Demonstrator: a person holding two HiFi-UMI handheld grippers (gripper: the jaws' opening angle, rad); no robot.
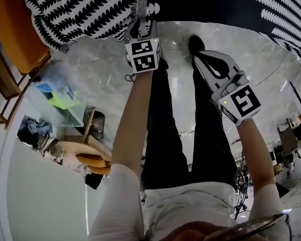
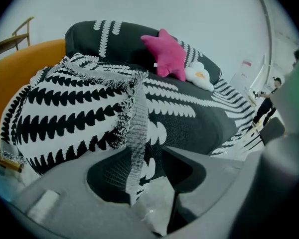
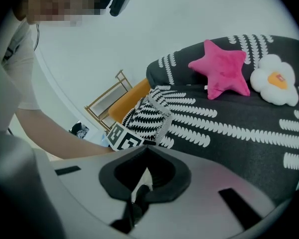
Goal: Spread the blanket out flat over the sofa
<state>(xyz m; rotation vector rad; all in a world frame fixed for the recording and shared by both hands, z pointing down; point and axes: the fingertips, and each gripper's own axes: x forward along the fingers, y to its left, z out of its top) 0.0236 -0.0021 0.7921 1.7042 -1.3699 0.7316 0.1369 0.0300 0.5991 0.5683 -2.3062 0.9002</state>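
Note:
The white blanket [image 2: 74, 108] with black leaf print lies bunched on the left end of the dark patterned sofa [image 2: 199, 118]. It shows at the top of the head view [image 1: 80, 9] and in the right gripper view [image 3: 144, 116]. A fringed strip [image 2: 135, 133] of it hangs down between the parted jaws of my left gripper [image 2: 152, 203], resting against the left jaw. In the head view the left gripper [image 1: 139, 29] is at the sofa's front edge under that strip. My right gripper [image 1: 198, 46] hovers over the floor, jaws shut [image 3: 139, 193], holding nothing.
A pink star cushion [image 2: 165, 54] and a white egg-shaped cushion [image 2: 199, 76] lie on the sofa's seat. An orange chair [image 1: 15, 24] stands left of the sofa. Boxes and clutter [image 1: 60, 92] and a wooden stool [image 1: 90, 159] stand left of the person's legs [image 1: 180, 134] on the marble floor.

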